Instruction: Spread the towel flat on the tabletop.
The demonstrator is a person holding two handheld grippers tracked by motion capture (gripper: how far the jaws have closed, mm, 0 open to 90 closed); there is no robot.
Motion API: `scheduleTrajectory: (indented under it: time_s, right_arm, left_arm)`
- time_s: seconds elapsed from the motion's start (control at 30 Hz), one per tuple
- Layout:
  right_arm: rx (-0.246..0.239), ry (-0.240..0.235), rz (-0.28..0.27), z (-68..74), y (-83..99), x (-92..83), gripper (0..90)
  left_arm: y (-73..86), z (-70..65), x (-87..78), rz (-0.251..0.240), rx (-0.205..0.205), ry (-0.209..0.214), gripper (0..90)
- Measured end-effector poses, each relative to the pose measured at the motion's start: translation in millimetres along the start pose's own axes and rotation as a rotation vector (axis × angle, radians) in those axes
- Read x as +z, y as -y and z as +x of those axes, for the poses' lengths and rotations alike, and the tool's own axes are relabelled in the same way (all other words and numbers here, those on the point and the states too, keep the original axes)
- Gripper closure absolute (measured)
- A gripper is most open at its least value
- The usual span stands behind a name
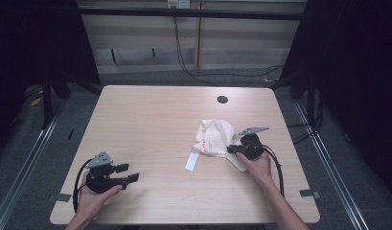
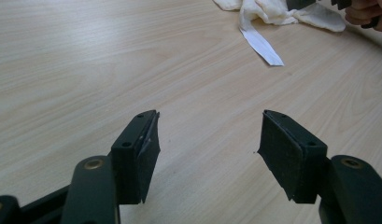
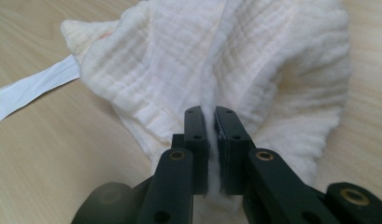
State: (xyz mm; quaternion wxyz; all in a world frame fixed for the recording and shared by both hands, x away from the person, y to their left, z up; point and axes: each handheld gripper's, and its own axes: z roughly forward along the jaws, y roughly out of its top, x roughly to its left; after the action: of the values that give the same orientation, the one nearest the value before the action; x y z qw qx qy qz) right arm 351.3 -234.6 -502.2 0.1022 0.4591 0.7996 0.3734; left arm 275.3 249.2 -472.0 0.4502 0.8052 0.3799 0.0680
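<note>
Cloth [image 1: 215,137], a crumpled cream muslin piece with a white ribbon-like tag [image 1: 191,161] trailing off its near-left edge, lies on the right half of the table [image 1: 150,124], well short of the round cable hole [image 1: 222,99] near the far edge. In the right gripper view its bulk spreads forward and upward from the jaws, with the tag off to the left and a thin fold of fabric running straight back between the two black pads.

That fold is what matters: the right gripper [image 3: 208,116] has its jaws drawn nearly together on it, so the cloth is pinched at its near-right edge while the rest of it rests loose on the wood. From the high view the right gripper [image 1: 232,149] sits at that edge, the hand [image 1: 258,166] behind it, and the heap extends away toward the far left.

The left gripper [image 1: 127,173] is well apart, near the front-left corner of the table, jaws spread wide with nothing between them; from its own camera the left gripper [image 2: 208,140] faces bare wood, with the cloth far off toward the upper right. My judgement is that any lifting or spreading falls to the right hand first, and the left would need to travel across to the tag side to take a second edge.
</note>
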Motion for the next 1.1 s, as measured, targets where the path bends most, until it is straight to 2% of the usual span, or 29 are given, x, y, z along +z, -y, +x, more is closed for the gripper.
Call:
scheduleTrajectory:
  time_s: [0.07, 0.1, 0.13, 0.17, 0.23, 0.37, 0.4, 0.5, 0.7, 0.8, 0.83, 0.87, 0.93, 1.03, 1.1]
  right_arm:
    - [-0.011, 0.0, 0.012, 5.2, 1.2, -1.5, 84.9]
    - [-0.033, 0.003, 0.018, 10.9, 3.2, -3.2, 84.9]
    - [-0.033, 0.003, 0.018, 10.9, 3.2, -3.2, 84.9]
    - [-0.033, 0.007, 0.019, 13.8, 4.9, -4.3, 84.9]
    - [-0.038, -0.003, 0.012, 17.6, 8.5, -6.1, 84.8]
    - [-0.057, -0.021, 0.02, 24.3, 11.9, -8.9, 84.8]
    - [-0.068, -0.03, 0.029, 29.3, 14.4, -11.0, 84.7]
    - [-0.091, -0.041, 0.038, 35.6, 16.4, -12.7, 84.7]
    - [-0.106, -0.066, 0.064, 42.3, 18.1, -15.5, 84.5]
    - [-0.105, -0.081, 0.055, 46.3, 22.4, -17.8, 84.3]
    - [-0.086, -0.084, 0.055, 47.4, 24.1, -18.7, 84.3]
    - [-0.086, -0.09, 0.057, 48.7, 25.5, -19.9, 84.3]
    - [-0.104, -0.09, 0.066, 54.1, 27.6, -22.1, 84.2]
    - [-0.121, -0.102, 0.078, 62.3, 30.2, -24.2, 84.0]
    - [-0.13, -0.113, 0.077, 67.2, 32.7, -25.2, 83.9]
  left_arm:
    - [-0.4, -0.9, 1.5, -0.005, -0.01, 0.012, 38.2]
    - [-0.9, -0.9, 1.7, -0.014, -0.029, 0.032, 38.2]
    - [-1.7, -1.7, 1.6, -0.024, -0.04, 0.035, 38.2]
    - [-2.9, -4.3, 0.5, -0.031, -0.029, 0.017, 38.2]
    - [-3.9, -6.8, -0.4, -0.034, -0.011, 0.01, 38.2]
    - [-4.0, -8.1, 1.8, -0.028, -0.025, 0.022, 39.4]
    - [-4.2, -8.0, 2.3, -0.03, -0.039, 0.028, 43.6]
    - [-5.1, -9.9, 3.2, -0.019, -0.021, 0.002, 46.5]
    - [-10.0, -16.6, 4.9, -0.018, -0.007, 0.019, 51.2]
    - [-14.7, -20.4, 10.0, -0.001, 0.009, 0.035, 53.8]
    - [-16.7, -22.9, 12.2, 0.005, 0.017, 0.039, 54.1]
    - [-18.8, -25.3, 14.8, 0.009, 0.024, 0.05, 54.4]
    - [-23.4, -30.2, 21.2, 0.023, 0.044, 0.056, 55.4]
    - [-31.5, -35.5, 32.1, 0.036, 0.052, 0.075, 57.4]
    - [-36.8, -37.5, 38.3, 0.021, 0.018, 0.087, 57.5]
